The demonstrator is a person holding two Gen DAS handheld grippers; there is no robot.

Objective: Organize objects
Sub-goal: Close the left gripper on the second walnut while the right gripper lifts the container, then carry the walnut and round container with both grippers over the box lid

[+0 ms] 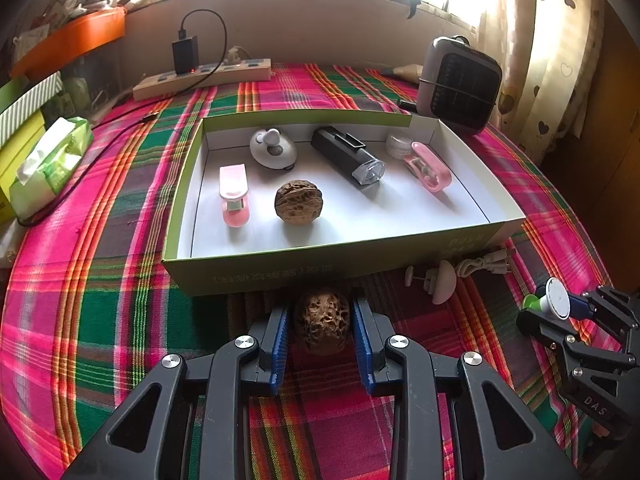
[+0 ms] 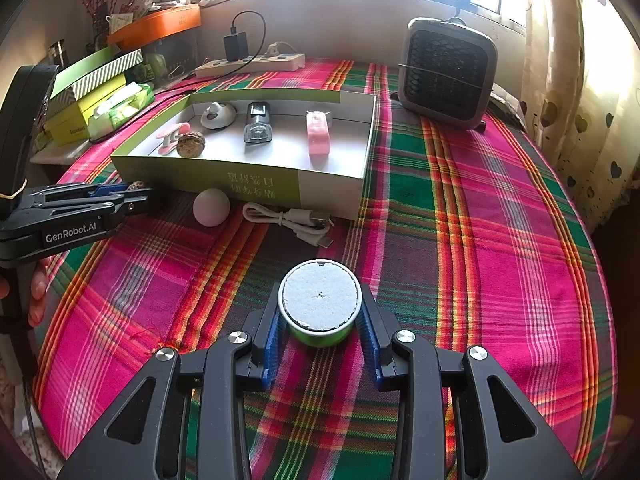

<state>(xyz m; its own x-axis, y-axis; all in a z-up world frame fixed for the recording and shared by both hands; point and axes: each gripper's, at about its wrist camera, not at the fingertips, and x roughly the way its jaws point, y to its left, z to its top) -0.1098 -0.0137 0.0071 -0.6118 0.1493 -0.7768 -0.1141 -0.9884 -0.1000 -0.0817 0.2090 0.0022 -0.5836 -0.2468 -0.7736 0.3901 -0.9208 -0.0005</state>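
Note:
A green-and-white open box [image 1: 248, 276] lies on the plaid cloth. It holds a walnut [image 1: 298, 202], a pink clip [image 1: 234, 196], a white round gadget [image 1: 272, 148], a black bike light [image 1: 346, 156] and a pink clipper [image 1: 426, 166]. My left gripper [image 1: 320, 322] is shut on a second walnut [image 1: 322, 320] just in front of the box. My right gripper [image 2: 320, 316] is shut on a green spool with a white felt top [image 2: 320, 300]; it also shows in the left wrist view [image 1: 554, 302]. The box also shows in the right wrist view [image 2: 332, 190].
A pale pink suction hook [image 1: 438, 280] and a coiled white cable [image 2: 292, 220] lie in front of the box. A small heater [image 2: 446, 72] stands at the back right, a power strip [image 1: 204, 78] at the back, a tissue pack [image 1: 52, 164] and boxes at the left.

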